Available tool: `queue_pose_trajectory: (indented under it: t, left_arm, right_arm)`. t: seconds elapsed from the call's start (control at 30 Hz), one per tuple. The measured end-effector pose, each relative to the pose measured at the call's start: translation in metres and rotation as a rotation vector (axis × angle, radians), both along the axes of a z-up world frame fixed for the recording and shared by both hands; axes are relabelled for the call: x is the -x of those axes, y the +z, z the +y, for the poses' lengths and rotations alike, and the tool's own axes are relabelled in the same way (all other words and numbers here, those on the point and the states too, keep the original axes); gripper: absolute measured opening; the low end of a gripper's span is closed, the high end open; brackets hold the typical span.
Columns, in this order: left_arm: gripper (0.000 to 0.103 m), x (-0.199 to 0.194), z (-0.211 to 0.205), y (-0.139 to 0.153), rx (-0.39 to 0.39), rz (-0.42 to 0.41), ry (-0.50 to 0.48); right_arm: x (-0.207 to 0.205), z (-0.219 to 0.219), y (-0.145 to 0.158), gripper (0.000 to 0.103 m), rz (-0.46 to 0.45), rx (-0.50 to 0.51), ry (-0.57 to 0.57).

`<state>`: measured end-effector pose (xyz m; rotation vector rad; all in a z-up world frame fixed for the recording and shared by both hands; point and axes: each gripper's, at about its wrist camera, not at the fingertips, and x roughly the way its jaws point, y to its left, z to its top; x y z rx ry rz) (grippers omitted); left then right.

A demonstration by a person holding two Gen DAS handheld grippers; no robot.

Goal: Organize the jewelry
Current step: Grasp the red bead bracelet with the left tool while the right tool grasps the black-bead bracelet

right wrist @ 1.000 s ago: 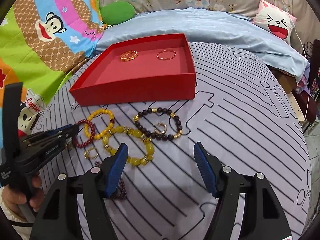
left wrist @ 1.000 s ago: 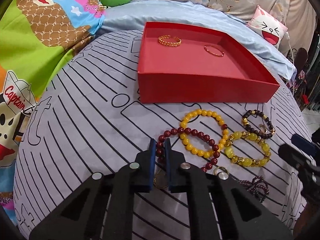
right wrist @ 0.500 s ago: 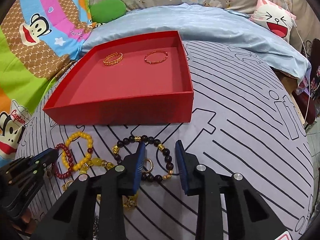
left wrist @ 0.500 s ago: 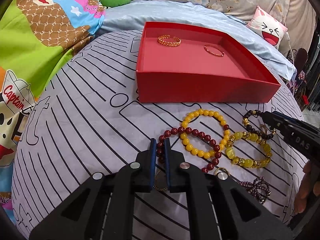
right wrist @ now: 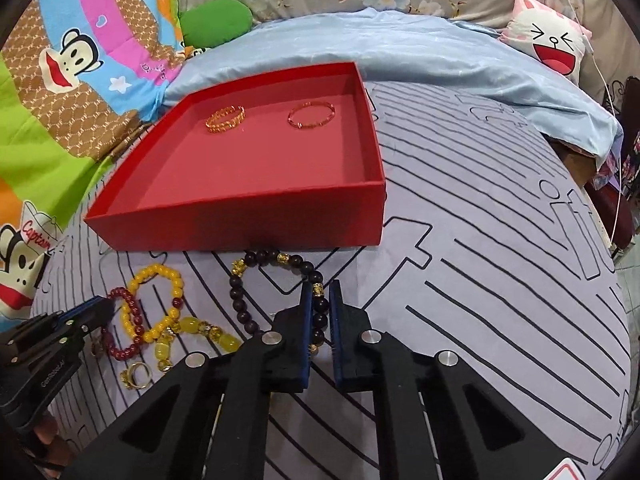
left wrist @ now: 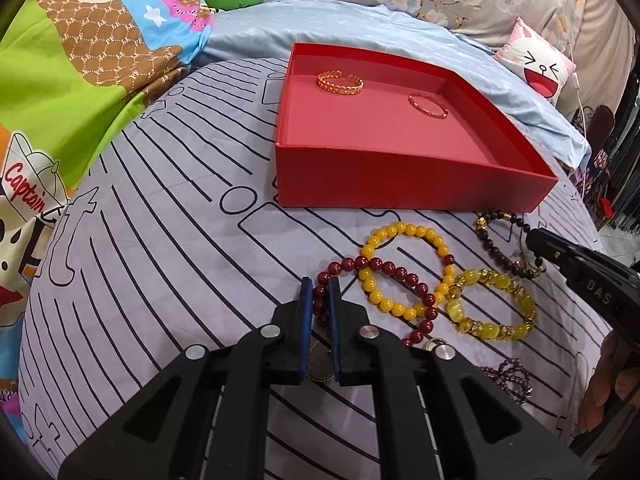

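Observation:
A red box [left wrist: 416,192] [right wrist: 240,228] holds a gold chain bangle [left wrist: 340,82] [right wrist: 225,118] and a thin red bangle [left wrist: 428,105] [right wrist: 311,115]. In front of it lie a dark red bead bracelet [left wrist: 384,272] [right wrist: 128,320], a yellow bead bracelet [left wrist: 404,272] [right wrist: 156,284], a yellow-green stone bracelet [left wrist: 492,304] [right wrist: 192,332] and a dark bead bracelet [left wrist: 492,248] [right wrist: 260,260]. My left gripper [left wrist: 320,292] is shut on the dark red bracelet's left side. My right gripper [right wrist: 320,294] is shut on the dark bead bracelet's right side.
A gold ring [right wrist: 136,374] and a small dark bead string [left wrist: 512,376] lie near the bracelets on the grey striped bedsheet [left wrist: 160,220]. A blue blanket [right wrist: 400,52], a cartoon quilt [left wrist: 60,80] and a cat pillow [right wrist: 552,46] surround the area.
My right gripper moved forward to the dark bead bracelet and closed from wide open onto its beads. My left gripper stayed shut on the dark red bracelet.

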<state>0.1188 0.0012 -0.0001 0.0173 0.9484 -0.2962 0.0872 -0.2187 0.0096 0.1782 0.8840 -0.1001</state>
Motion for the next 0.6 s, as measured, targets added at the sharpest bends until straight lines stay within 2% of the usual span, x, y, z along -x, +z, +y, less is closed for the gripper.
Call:
queue_pose_trajectory:
  t: [0.2, 0.6]
  left_arm:
    - [0.008, 0.009, 0.001, 0.014, 0.013, -0.020, -0.007]
    - [0.006, 0.031, -0.013, 0.076, 0.047, -0.088, -0.094]
  right_arm:
    - [0.014, 0.010, 0.029, 0.008, -0.058, -0.007, 0.032]
    - [0.040, 0.019, 0.084, 0.008, -0.139, 0.013, 0.060]
